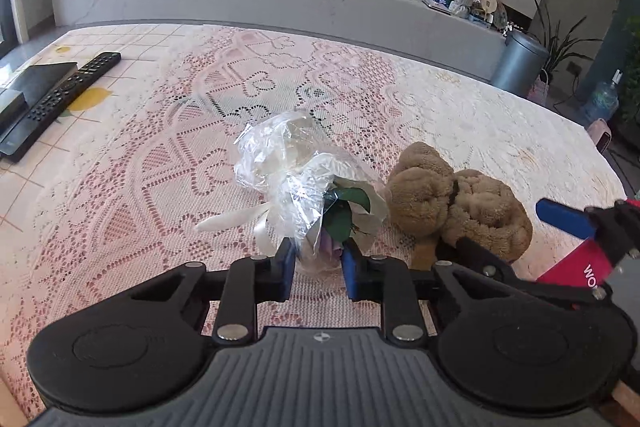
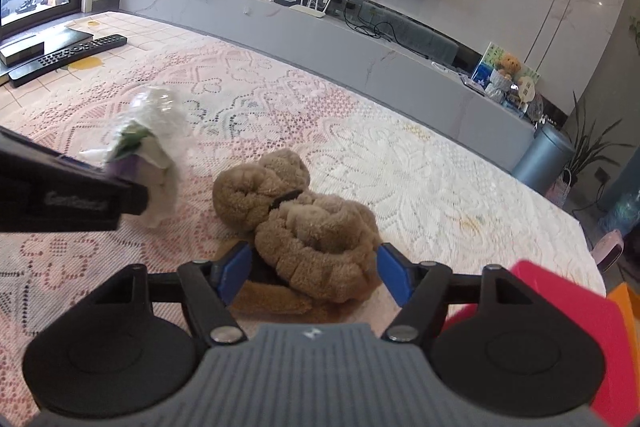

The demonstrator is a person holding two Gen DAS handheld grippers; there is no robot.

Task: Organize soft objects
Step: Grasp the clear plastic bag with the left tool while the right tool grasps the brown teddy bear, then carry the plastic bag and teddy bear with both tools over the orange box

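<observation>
- The left claw [image 1: 316,265] has its blue pads on either side of the wrapped stem of a small cellophane-wrapped flower bouquet [image 1: 308,183]; they look pressed onto the wrap, so I judge it clenched on the stem.
- The right claw [image 2: 312,273] is spread wide around the body of a brown plush teddy bear [image 2: 304,227]; the pads stand beside the plush with a gap on the right side, so it is not yet gripped.
- Bouquet and bear lie just beside each other on the counter [image 1: 120,187], which is covered by a pink lace cloth.
- A red bin [image 2: 560,291] shows at the right claw's near right edge; it may be the place for the soft things, though I cannot tell.
- Step in hand, as I judge it: taking hold of both soft objects at once.
- Next move calls for the right claw to close on the bear's body, then both to lift clear without crushing the cellophane.
- Far left, well apart: a black remote control [image 1: 76,83].
</observation>
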